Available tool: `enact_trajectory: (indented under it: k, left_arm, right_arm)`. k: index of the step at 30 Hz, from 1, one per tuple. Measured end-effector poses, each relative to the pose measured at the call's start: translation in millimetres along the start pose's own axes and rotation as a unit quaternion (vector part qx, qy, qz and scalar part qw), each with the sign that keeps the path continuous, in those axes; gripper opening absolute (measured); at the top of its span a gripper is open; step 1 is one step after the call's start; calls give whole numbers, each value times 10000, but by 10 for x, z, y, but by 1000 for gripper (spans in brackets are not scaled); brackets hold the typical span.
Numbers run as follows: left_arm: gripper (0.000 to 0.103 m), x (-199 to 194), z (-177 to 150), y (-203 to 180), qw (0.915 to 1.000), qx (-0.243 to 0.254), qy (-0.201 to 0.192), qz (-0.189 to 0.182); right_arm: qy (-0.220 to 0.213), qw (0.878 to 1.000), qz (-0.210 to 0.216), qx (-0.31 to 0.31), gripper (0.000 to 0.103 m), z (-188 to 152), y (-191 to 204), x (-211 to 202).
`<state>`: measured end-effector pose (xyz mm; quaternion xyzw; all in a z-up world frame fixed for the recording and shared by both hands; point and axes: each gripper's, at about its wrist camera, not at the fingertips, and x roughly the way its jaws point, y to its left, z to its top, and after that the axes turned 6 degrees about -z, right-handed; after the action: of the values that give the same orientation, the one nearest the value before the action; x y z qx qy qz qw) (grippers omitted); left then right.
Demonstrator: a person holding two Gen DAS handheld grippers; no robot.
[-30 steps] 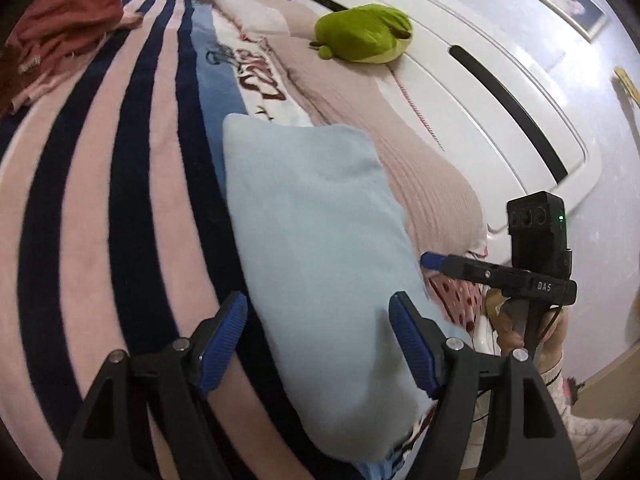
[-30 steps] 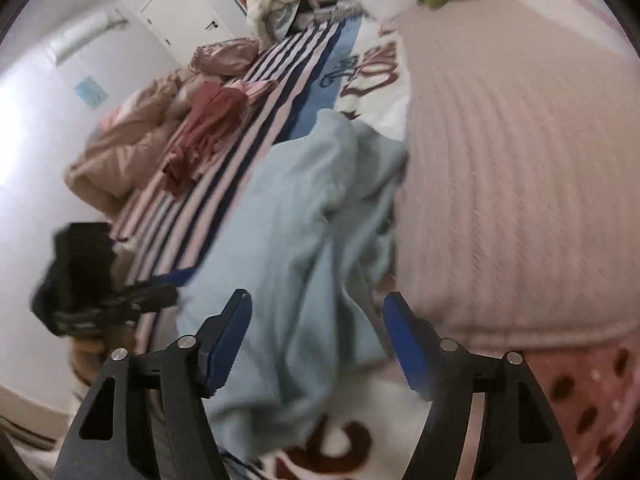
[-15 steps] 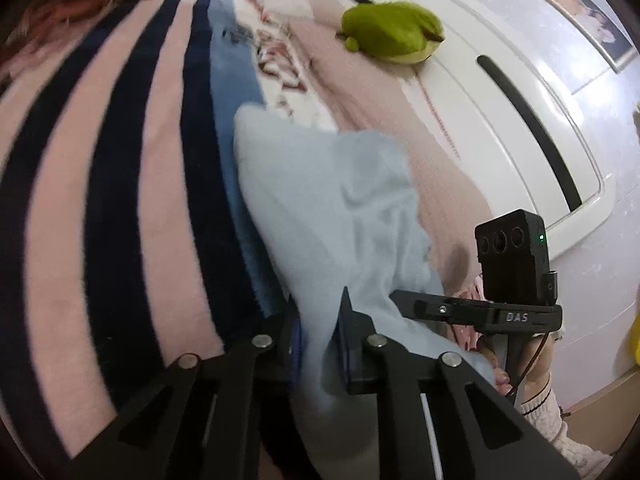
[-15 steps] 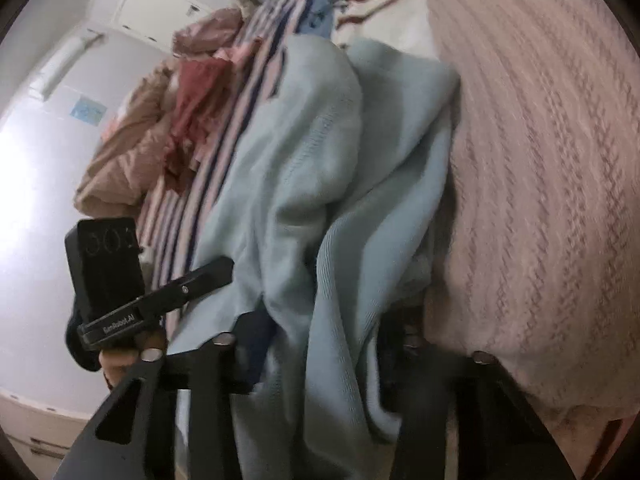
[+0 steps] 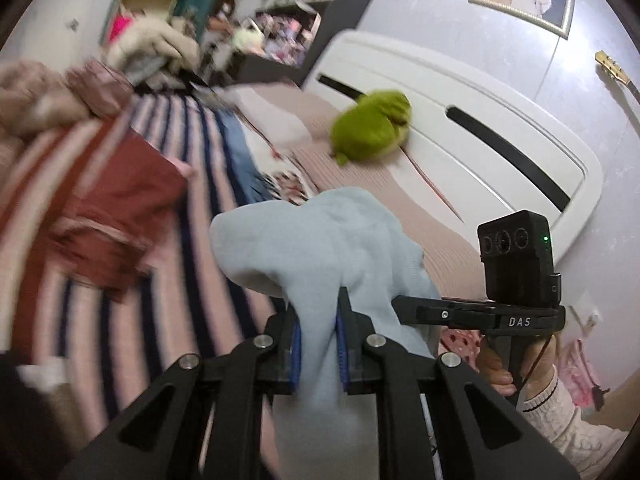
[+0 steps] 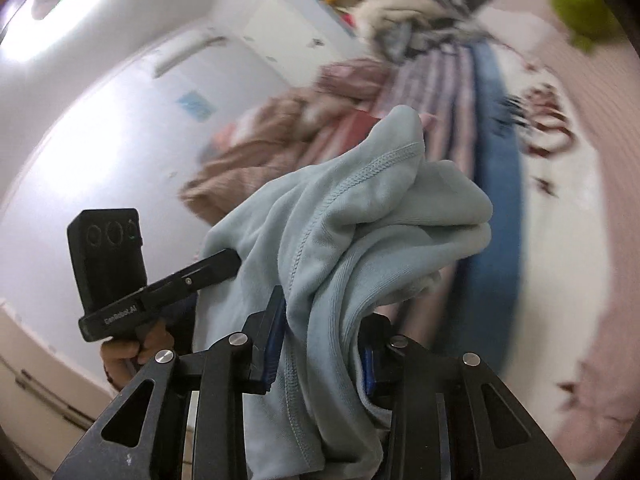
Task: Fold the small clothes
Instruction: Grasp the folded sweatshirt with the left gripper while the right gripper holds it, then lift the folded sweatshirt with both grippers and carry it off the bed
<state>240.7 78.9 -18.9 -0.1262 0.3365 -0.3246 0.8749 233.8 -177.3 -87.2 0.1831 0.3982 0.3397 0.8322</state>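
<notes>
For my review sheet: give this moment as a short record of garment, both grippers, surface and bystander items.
garment: light blue knit garment, bunched, lifted off the bed
left gripper: shut on the garment
right gripper: jaws just closing, clamped on a thick fold
surface: striped blanket
other items: red garment; green plush toy by the white headboard

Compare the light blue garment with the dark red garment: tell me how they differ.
The light blue garment is pinched in the left claw and right claw, raised off the bed; the dark red garment lies crumpled and ungripped on the striped blanket. One is pale blue, the other deep red. Both are unfolded.
</notes>
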Motion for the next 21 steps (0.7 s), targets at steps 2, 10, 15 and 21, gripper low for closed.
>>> enact_trajectory:
  k: [2,10,15,21]
  left_arm:
    - [11,-368,61,22,9995,50,-141,280]
    - [11,-1868,46,279,9882,28,-542,1433]
    - [11,-2576,-83,483,9789,-124,-682,1923]
    - [12,-3085,-274,925,9683,-457,-653,2367]
  right_arm:
    - [-31,9996,193,-195,26,76,330,112]
    - [175,9908,1119,-736,26,125,1649,709]
    - [449,9824,1554,-937,26,70,2300,1088]
    - [968,9721,1896,-984,26,-56,2830,1615]
